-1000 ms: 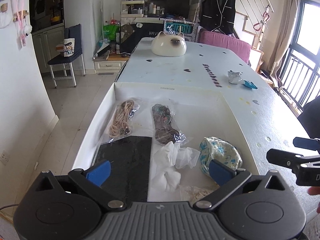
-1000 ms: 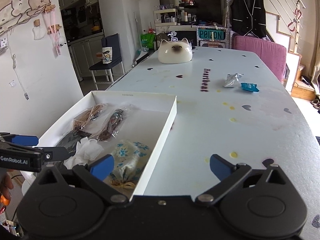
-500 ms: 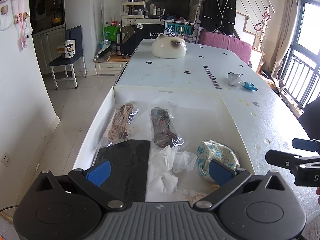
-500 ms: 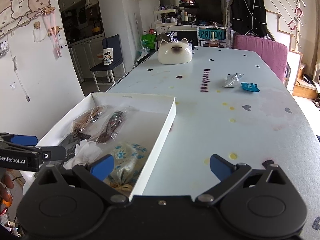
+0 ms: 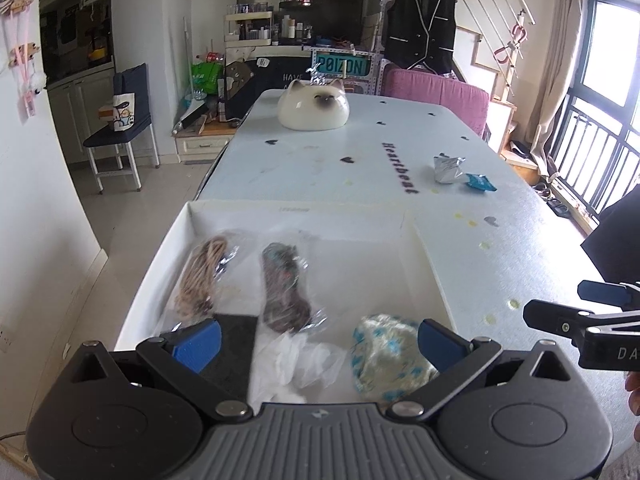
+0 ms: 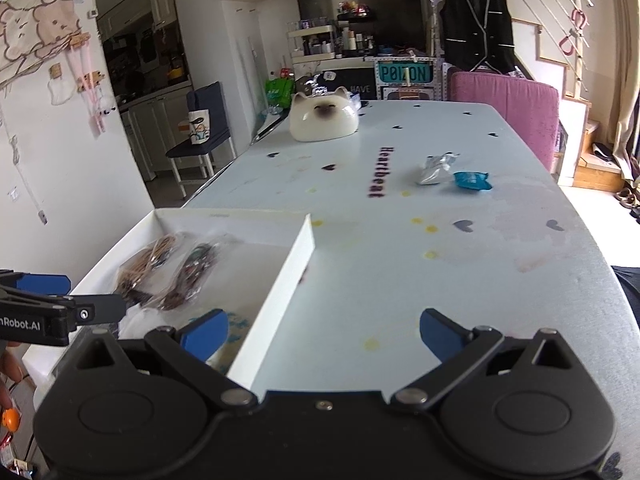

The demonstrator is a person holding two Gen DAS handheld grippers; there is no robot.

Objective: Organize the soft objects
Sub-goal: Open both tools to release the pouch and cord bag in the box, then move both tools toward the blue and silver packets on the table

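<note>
Both grippers gaped, empty: left gripper (image 5: 316,338) above white box (image 5: 430,264), floral pouch (image 5: 390,354) at 5 o'clock inside. Risk: thin glove (image 5: 298,362) beside it snagging; right gripper (image 6: 324,330) clipping box wall.

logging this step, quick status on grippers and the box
Left gripper open, empty, over white box. Right gripper open, empty, straddling box wall. Soft items in box; nothing blocking.
</note>
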